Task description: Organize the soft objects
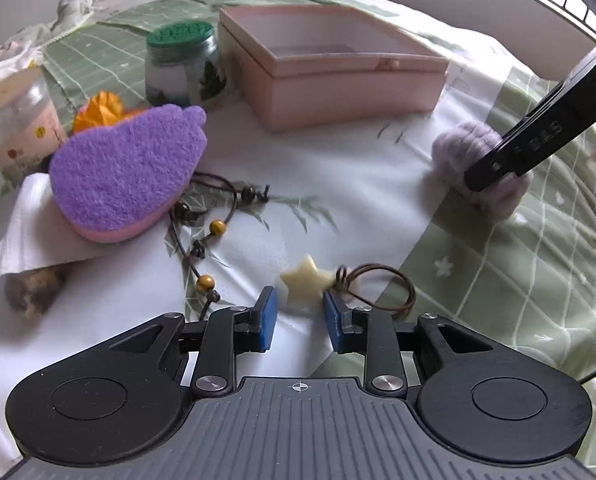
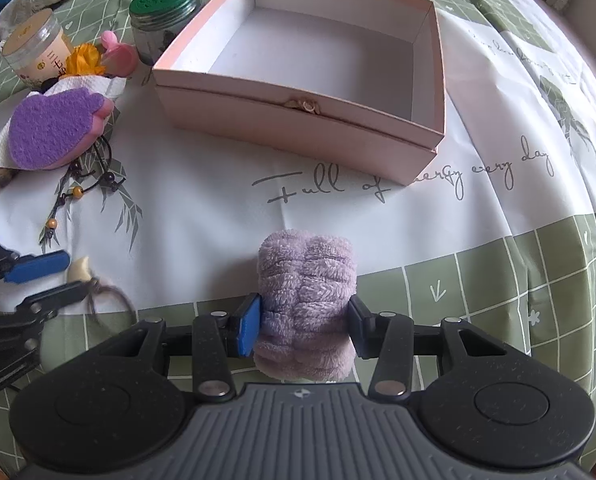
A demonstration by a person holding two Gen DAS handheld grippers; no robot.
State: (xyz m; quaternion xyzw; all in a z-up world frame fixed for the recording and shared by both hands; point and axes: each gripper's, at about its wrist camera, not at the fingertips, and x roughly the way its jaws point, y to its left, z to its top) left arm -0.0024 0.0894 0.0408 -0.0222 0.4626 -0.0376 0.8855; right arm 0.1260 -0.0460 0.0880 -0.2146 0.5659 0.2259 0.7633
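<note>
Fluffy lilac plush scrunchie (image 2: 306,304) sits on the tablecloth (image 2: 217,216) where the white printed panel meets the green checked border, in front of the open pink cardboard box (image 2: 298,124) and well apart from it. Right gripper (image 2: 304,326): both blue-padded fingers (image 2: 249,324) press against the scrunchie's sides, clamped on it. In the left wrist view the same scrunchie (image 1: 454,152) shows at far right with a black finger across it.

Left gripper (image 1: 300,320): jaws apart, nothing between them; a cream star-shaped charm (image 1: 305,285) on a brown cord loop (image 1: 382,288) lies just ahead of the fingertips, and contact cannot be judged.

Purple felt-topped sponge with pink underside (image 1: 127,172) rests on a white paper napkin (image 1: 29,236) at left, one edge propped up. A dark cord strung with wooden beads (image 1: 201,236) trails beside the sponge.

Behind: an orange fabric flower (image 1: 97,112), a green-lidded glass jar (image 1: 181,66) just beside the box, a clear plastic jar with a tan lid (image 1: 15,120) farther left. The box interior is white.
</note>
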